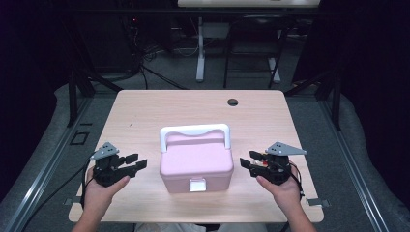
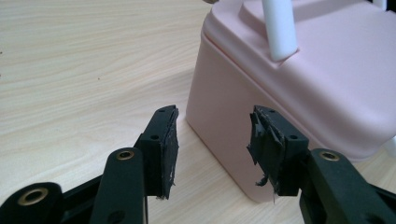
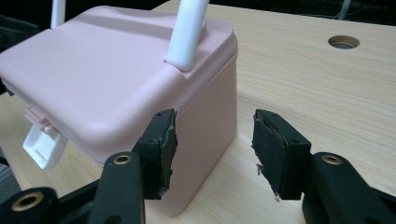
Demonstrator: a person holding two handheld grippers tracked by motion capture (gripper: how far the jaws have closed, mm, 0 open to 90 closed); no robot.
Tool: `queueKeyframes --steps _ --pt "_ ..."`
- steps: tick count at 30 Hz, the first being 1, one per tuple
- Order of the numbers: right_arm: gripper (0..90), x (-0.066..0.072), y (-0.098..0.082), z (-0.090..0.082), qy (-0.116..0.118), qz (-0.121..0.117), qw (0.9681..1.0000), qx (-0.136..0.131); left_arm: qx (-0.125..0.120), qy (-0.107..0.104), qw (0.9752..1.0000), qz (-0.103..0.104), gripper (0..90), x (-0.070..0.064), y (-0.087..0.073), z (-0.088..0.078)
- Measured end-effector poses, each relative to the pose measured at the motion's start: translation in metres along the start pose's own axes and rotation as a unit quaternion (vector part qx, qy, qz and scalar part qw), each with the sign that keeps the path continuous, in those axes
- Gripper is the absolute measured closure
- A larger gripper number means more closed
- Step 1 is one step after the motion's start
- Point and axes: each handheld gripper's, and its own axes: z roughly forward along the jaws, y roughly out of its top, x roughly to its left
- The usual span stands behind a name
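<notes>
- Progress so far looks basically nil: the pink plastic lidded box with a white carry handle (image 1: pixel 196 162) is sat in the middle of the light wooden table (image 1: pixel 145 111), lid down and handle (image 1: pixel 195 131) stood upright, nothing gripped yet.
- Left gripper (image 1: pixel 133 162) is held just left of the box, right gripper (image 1: pixel 247 163) just right of it, both with jaws parted about halfway and nothing between the pads.
- Still left, by the look of it: the box has to be grabbed or its white front latch (image 1: pixel 197 184) undone.
- Frayed, peeling pad rubber (image 2: pixel 261 144) is picked up by the left gripper view, not the high view.
- Latch tab (image 3: pixel 43 145) sticking out is seen in the right gripper view, plus the round cable hole (image 3: pixel 343 42).
</notes>
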Motion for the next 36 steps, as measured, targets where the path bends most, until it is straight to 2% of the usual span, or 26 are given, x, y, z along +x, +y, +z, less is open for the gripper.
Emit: queueKeyframes --steps 3,8,13,25,36 --pt "49.0 0.001 0.004 0.0 0.006 0.002 1.0 -0.002 0.003 -0.009 0.9999 0.007 51.2 -0.002 0.009 -0.002" --pt "47.8 0.002 0.011 -0.001 0.015 0.005 0.9999 -0.003 0.002 -0.01 0.9996 0.028 51.1 -0.008 0.02 -0.004" --pt "46.5 0.002 0.019 -0.001 0.02 0.001 0.9998 -0.002 0.003 -0.011 0.9992 0.038 50.3 -0.011 0.028 -0.002" --pt "46.1 0.005 0.027 0.008 0.029 -0.001 0.9996 0.003 0.006 -0.025 0.9987 0.044 50.0 -0.017 0.038 0.01" --pt "44.6 0.006 0.033 0.025 0.036 0.008 0.9993 0.005 0.009 -0.034 0.9985 0.043 50.0 -0.022 0.046 0.027"
